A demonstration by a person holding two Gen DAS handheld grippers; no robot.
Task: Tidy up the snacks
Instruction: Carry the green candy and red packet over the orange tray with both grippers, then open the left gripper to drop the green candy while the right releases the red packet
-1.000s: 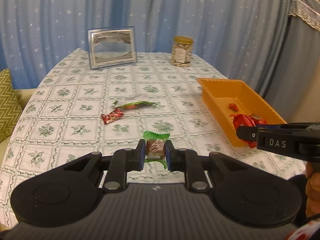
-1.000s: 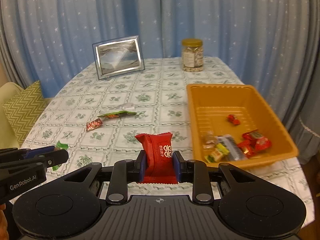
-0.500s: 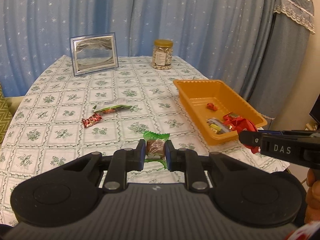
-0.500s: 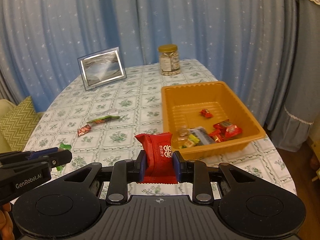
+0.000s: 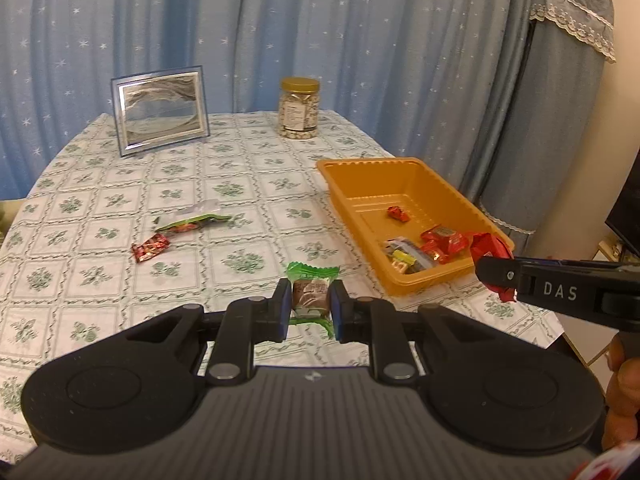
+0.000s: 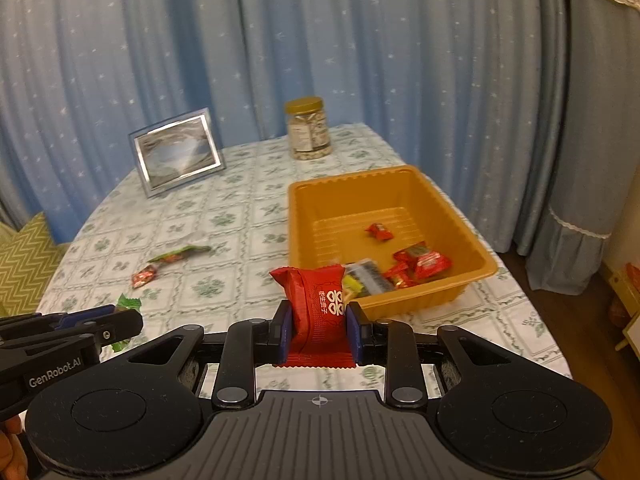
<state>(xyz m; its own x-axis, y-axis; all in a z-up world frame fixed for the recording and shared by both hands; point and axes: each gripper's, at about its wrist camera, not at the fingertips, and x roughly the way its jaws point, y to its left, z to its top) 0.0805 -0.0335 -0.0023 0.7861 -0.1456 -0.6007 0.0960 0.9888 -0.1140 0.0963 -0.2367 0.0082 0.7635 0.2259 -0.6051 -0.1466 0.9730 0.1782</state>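
Observation:
My left gripper (image 5: 309, 306) is shut on a green-wrapped snack (image 5: 311, 294) and holds it above the table's near edge. My right gripper (image 6: 318, 322) is shut on a red snack packet (image 6: 318, 300), held just in front of the near wall of the orange tray (image 6: 476, 258). The tray (image 5: 452, 196) holds several wrapped snacks, mostly red. A small red candy (image 5: 150, 248) and a long green packet (image 5: 192, 222) lie on the tablecloth left of the tray. The right gripper with its red packet (image 5: 490, 248) shows in the left wrist view.
A framed picture (image 5: 160, 110) and a jar with a gold lid (image 5: 299, 108) stand at the table's far side. Blue curtains hang behind. A green zigzag cushion (image 6: 20, 268) is at the left. The left gripper (image 6: 120, 322) shows in the right wrist view.
Both grippers have lifted and pulled back from the table, each still shut on its snack. The tray now sits lower and nearer the middle of both views.

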